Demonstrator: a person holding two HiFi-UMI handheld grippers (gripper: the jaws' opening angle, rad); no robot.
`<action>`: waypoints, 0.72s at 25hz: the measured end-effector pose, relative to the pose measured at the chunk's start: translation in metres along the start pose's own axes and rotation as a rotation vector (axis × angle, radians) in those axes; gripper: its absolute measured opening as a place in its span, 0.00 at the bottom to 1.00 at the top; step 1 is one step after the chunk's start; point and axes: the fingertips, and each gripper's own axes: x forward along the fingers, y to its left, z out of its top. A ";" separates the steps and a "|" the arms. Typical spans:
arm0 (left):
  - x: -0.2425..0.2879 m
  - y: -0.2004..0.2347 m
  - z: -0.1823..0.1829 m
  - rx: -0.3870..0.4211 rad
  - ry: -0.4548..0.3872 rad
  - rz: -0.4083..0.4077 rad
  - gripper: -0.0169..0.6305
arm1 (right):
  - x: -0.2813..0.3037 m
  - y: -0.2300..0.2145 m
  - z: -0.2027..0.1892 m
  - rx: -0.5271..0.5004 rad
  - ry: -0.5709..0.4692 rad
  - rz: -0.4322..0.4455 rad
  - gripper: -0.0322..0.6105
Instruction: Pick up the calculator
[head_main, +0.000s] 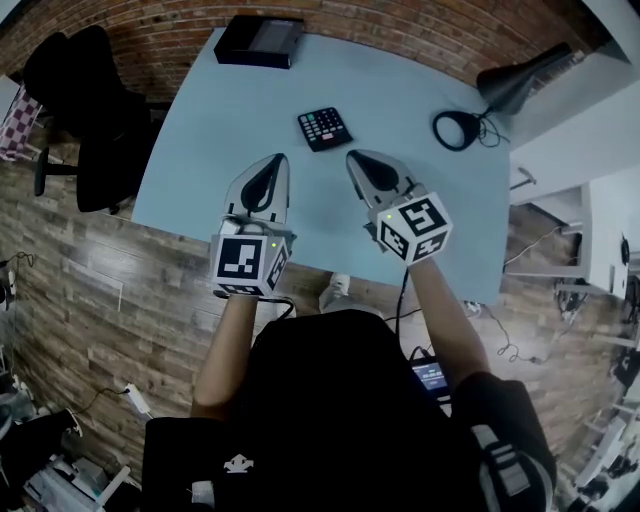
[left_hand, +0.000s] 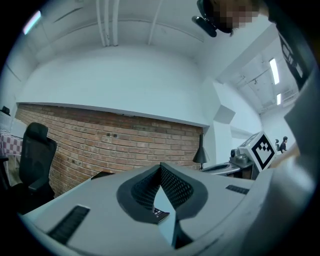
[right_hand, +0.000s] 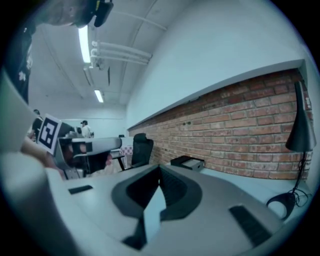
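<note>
The black calculator (head_main: 324, 128) lies flat on the light blue table (head_main: 230, 120), past both grippers and between their lines. My left gripper (head_main: 277, 160) hovers over the table to the near left of it, jaws shut with nothing between them. My right gripper (head_main: 353, 157) hovers to the calculator's near right, also shut and empty. In the left gripper view the jaw tips of the left gripper (left_hand: 160, 167) meet, and a corner of the calculator (left_hand: 159, 214) shows through the gap below them. In the right gripper view the right gripper (right_hand: 160, 170) is closed over bare table; the calculator is hidden.
A black box (head_main: 260, 41) sits at the table's far edge by the brick wall. A dark desk lamp (head_main: 510, 85) with a round base (head_main: 458, 130) stands at the right. A black office chair (head_main: 90, 110) is off the table's left side.
</note>
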 end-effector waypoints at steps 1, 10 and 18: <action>0.003 0.001 -0.002 -0.001 0.004 0.010 0.04 | 0.003 -0.003 -0.003 -0.002 0.008 0.009 0.06; 0.026 0.003 -0.022 -0.013 0.038 0.105 0.04 | 0.027 -0.036 -0.036 -0.015 0.100 0.099 0.06; 0.032 0.009 -0.042 -0.033 0.084 0.202 0.04 | 0.051 -0.050 -0.080 -0.061 0.216 0.212 0.06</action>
